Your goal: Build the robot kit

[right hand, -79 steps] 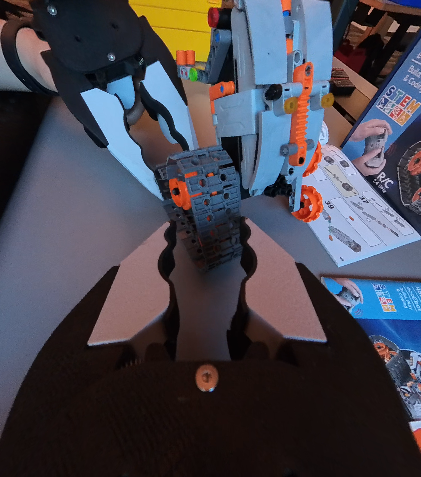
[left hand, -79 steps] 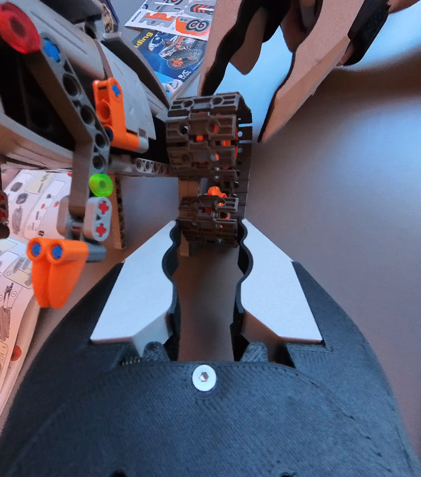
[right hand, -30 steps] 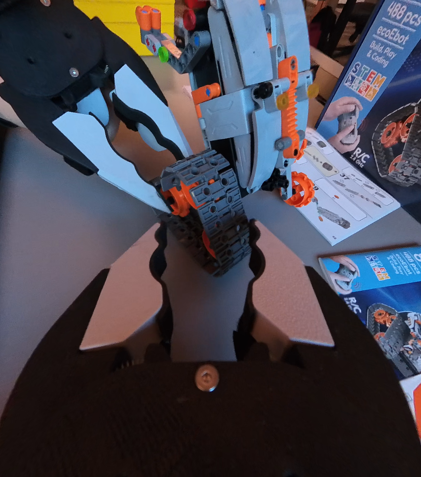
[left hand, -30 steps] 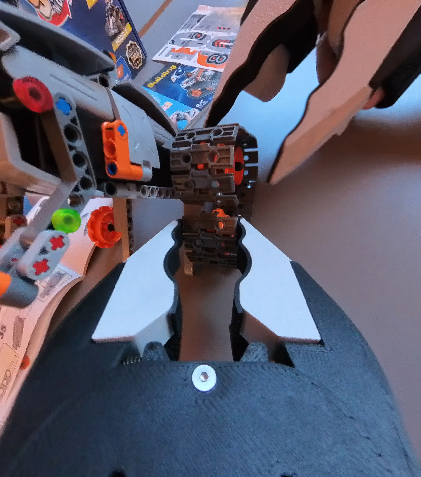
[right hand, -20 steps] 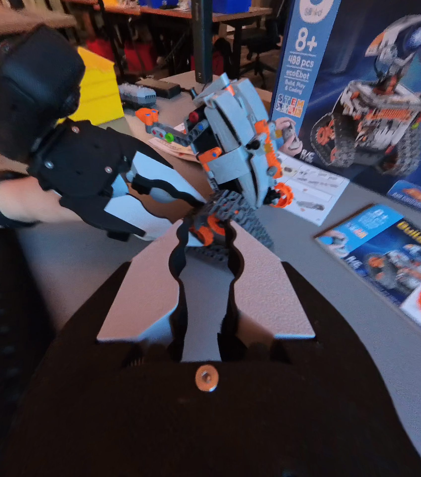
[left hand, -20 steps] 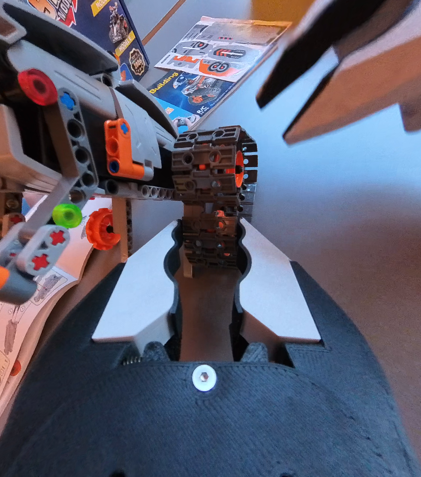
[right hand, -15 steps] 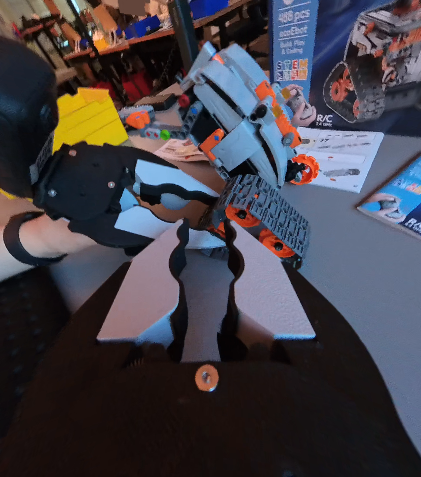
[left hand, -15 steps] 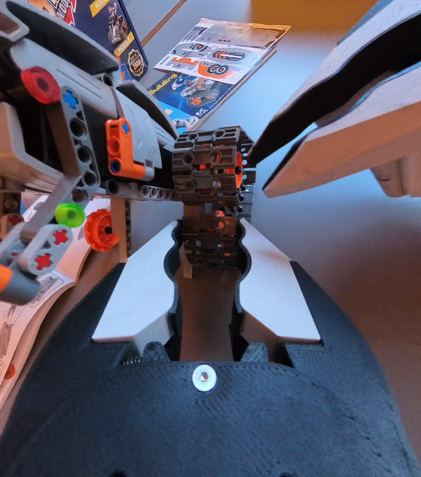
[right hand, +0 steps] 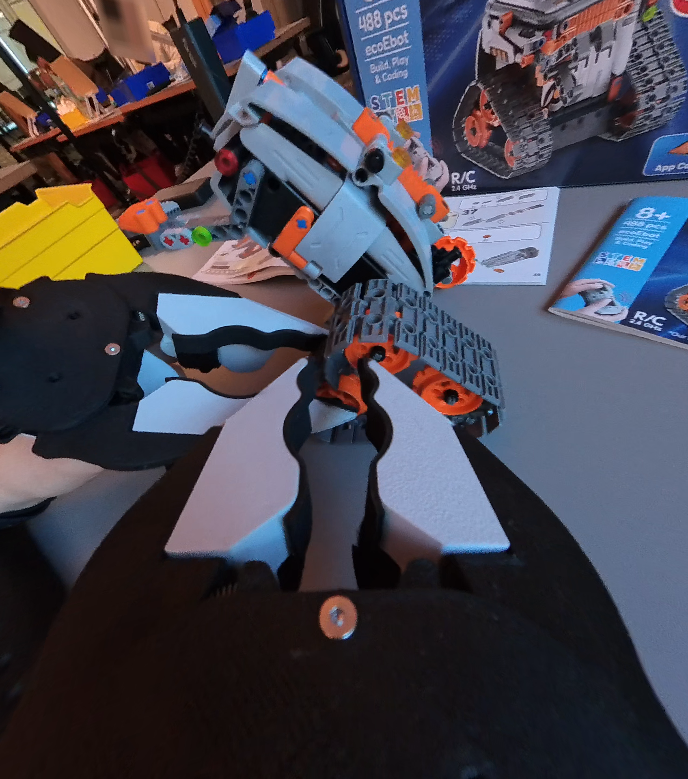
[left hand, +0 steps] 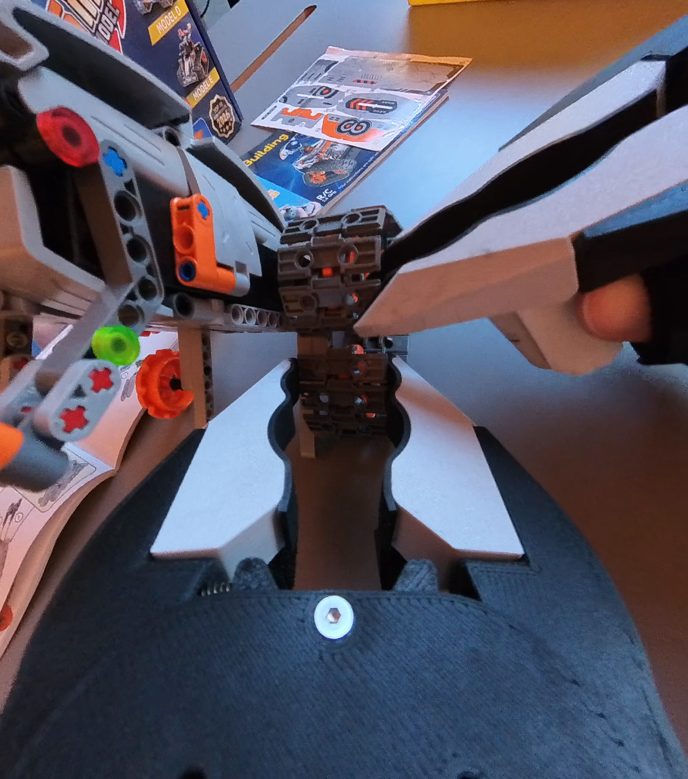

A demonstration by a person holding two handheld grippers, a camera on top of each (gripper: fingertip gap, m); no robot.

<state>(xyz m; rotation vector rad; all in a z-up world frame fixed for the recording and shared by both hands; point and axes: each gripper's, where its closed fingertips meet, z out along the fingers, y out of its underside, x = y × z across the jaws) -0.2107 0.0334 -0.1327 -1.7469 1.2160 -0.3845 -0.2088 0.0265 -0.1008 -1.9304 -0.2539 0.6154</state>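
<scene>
Two grippers on one brick-built tracked robot

Left wrist view: the left gripper [left hand: 342,379] stays clenched on the grey-and-orange robot's dark caterpillar track [left hand: 340,320]. Right wrist view: the right gripper [right hand: 335,371], back from its release, now pinches an orange track wheel [right hand: 376,352]; the model tilts above the grey table [right hand: 586,463].

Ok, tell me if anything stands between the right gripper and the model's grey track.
Nothing visible does. The right gripper has its fingertips right at the grey track, beside an orange wheel. The left gripper clamps the track's end from the other side, not in between.
</scene>
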